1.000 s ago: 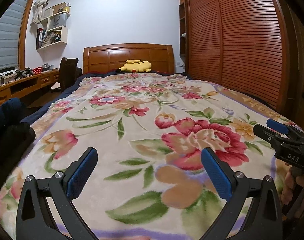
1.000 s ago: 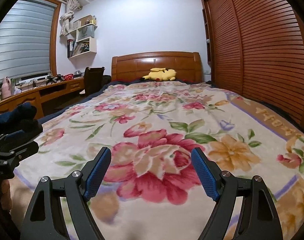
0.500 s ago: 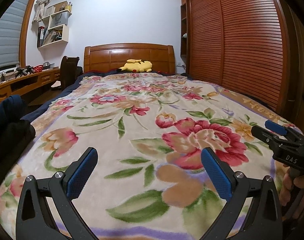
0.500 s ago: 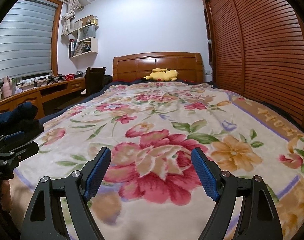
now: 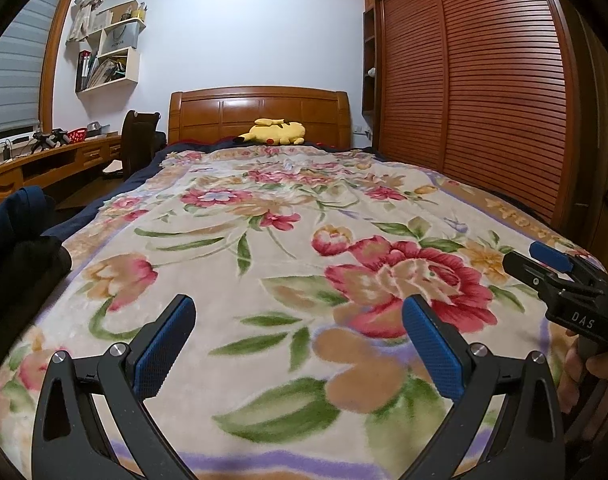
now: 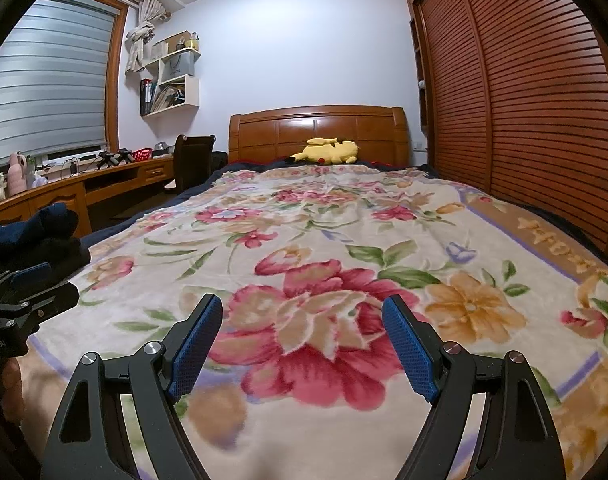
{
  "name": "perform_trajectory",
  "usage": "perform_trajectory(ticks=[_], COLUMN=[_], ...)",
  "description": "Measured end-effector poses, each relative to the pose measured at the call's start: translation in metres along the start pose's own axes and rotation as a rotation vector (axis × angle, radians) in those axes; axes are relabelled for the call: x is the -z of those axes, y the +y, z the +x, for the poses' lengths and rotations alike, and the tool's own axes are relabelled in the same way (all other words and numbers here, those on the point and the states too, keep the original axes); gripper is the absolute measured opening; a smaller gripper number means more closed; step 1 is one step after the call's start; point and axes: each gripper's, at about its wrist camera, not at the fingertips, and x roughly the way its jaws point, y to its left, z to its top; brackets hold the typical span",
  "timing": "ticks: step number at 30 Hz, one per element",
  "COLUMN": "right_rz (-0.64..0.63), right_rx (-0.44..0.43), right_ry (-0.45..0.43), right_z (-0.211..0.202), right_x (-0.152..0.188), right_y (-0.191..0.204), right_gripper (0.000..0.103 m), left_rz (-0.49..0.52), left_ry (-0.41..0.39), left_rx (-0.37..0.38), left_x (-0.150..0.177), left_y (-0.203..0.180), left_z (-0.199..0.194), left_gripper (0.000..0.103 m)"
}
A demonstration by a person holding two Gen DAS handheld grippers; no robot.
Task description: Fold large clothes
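A heap of dark navy and black clothes [image 5: 19, 240] lies at the bed's near left edge; it also shows in the right wrist view [image 6: 35, 236]. My left gripper [image 5: 299, 340] is open and empty, hovering over the floral blanket [image 5: 263, 240] at the foot of the bed. My right gripper [image 6: 304, 340] is open and empty, also above the blanket [image 6: 344, 240]. The right gripper shows at the right edge of the left wrist view [image 5: 560, 280]. The left gripper shows at the left edge of the right wrist view [image 6: 19, 300].
A yellow plush toy [image 5: 273, 132] lies by the wooden headboard [image 5: 259, 112]. Louvred wardrobe doors [image 5: 484, 92] run along the right side. A long desk [image 6: 63, 196] and a dark chair [image 6: 191, 160] stand left of the bed.
The left wrist view has tilted slightly upward; the right gripper sits a little lower in it. Both grippers stay open and empty.
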Motion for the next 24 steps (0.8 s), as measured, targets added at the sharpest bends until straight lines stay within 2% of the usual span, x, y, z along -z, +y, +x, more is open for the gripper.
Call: perform_trajectory(ticks=[24], right_rz=[0.000], right_rx=[-0.005], right_ry=[-0.001], right_z=[0.0027], right_x=[0.0014], right_y=[-0.0015], right_gripper=[0.084], left_rz=[-0.001], left_ry=[-0.001], left_rx=[0.001], left_x=[0.0002], left_y=[-0.0001], left_z=[0.0000], left_gripper=[0.103])
